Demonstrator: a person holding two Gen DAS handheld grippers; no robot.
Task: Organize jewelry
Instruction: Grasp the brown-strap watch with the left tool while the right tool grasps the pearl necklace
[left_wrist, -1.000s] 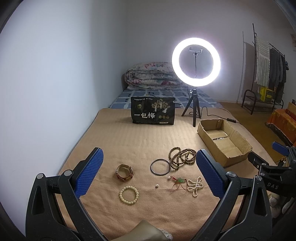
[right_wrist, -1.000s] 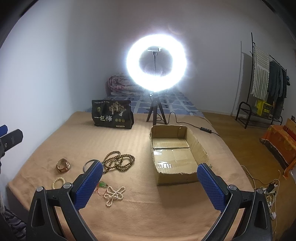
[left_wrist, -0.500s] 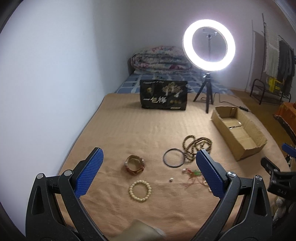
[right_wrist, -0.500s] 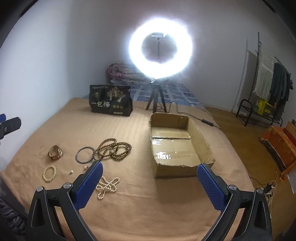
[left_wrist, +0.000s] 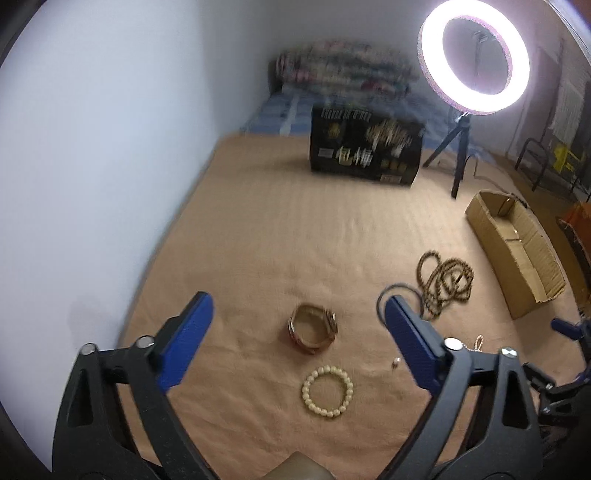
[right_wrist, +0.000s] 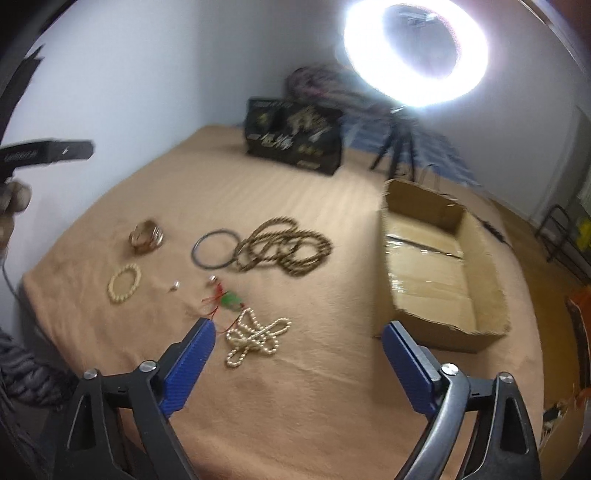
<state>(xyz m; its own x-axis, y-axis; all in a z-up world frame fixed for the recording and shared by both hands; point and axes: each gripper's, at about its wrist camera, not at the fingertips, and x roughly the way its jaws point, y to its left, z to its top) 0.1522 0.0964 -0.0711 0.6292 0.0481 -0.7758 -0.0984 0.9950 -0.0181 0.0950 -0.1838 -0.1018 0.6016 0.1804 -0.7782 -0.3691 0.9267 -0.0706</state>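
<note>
Jewelry lies on a tan blanket (left_wrist: 277, 229). My left gripper (left_wrist: 297, 317) is open and empty, its jaws either side of a gold-brown bangle (left_wrist: 313, 329), above a cream bead bracelet (left_wrist: 327, 384). My right gripper (right_wrist: 297, 339) is open and empty, just above a white pearl necklace (right_wrist: 255, 336). In the right wrist view I also see a dark thin ring (right_wrist: 213, 249), a long brown bead strand (right_wrist: 284, 248), a red-green charm (right_wrist: 226, 298), the bangle (right_wrist: 146, 236) and the cream bracelet (right_wrist: 124, 283). An open cardboard box (right_wrist: 439, 273) sits to the right.
A black printed box (left_wrist: 364, 151) stands at the back of the blanket. A lit ring light (left_wrist: 474, 55) on a tripod stands behind the cardboard box (left_wrist: 515, 251). A white wall borders the left side. Two small loose beads (right_wrist: 175, 285) lie near the charm.
Both grippers have dropped lower and moved in toward the jewelry. The left one has shifted over the bangle, the right one toward the pearl necklace. Both stay open.
</note>
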